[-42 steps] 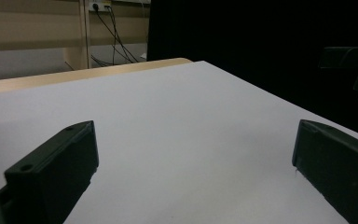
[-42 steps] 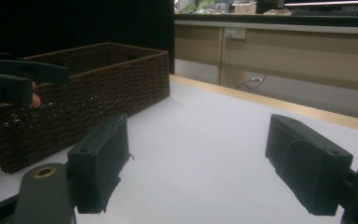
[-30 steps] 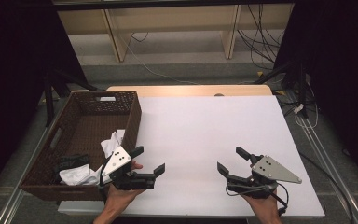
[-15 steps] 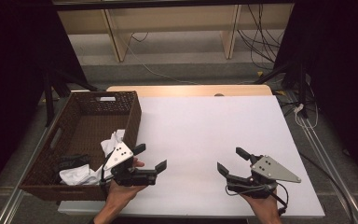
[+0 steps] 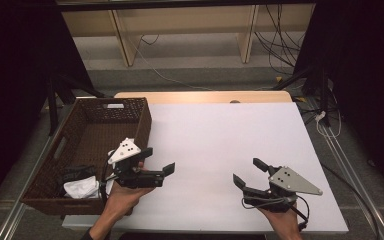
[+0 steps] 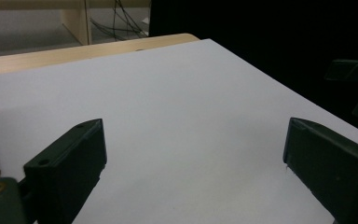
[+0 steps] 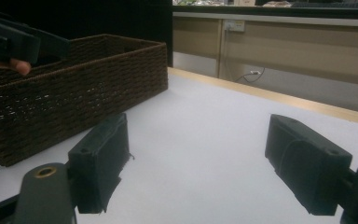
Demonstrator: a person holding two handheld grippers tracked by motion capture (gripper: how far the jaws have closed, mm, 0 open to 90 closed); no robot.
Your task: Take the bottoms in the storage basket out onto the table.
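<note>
Down in the near corner of the wicker basket (image 5: 100, 135) lie a white crumpled thing (image 5: 81, 187) and a dark one (image 5: 78, 172), both hard to make out. Beside its rim my left tongs (image 5: 156, 161) hang released, lately narrowing slightly around nothing. My right tongs (image 5: 247, 173) gape above bare white worktop (image 5: 220, 135) near its front edge.

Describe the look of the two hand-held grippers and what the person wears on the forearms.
Both are black tools with two blocky jaws. The left hand-held gripper carries a white plate with dark dots on top; the right hand-held gripper carries a grey three-cornered plate with small holes. A thin black cable trails from each. The forearms look bare, with no sleeves in sight.
</note>
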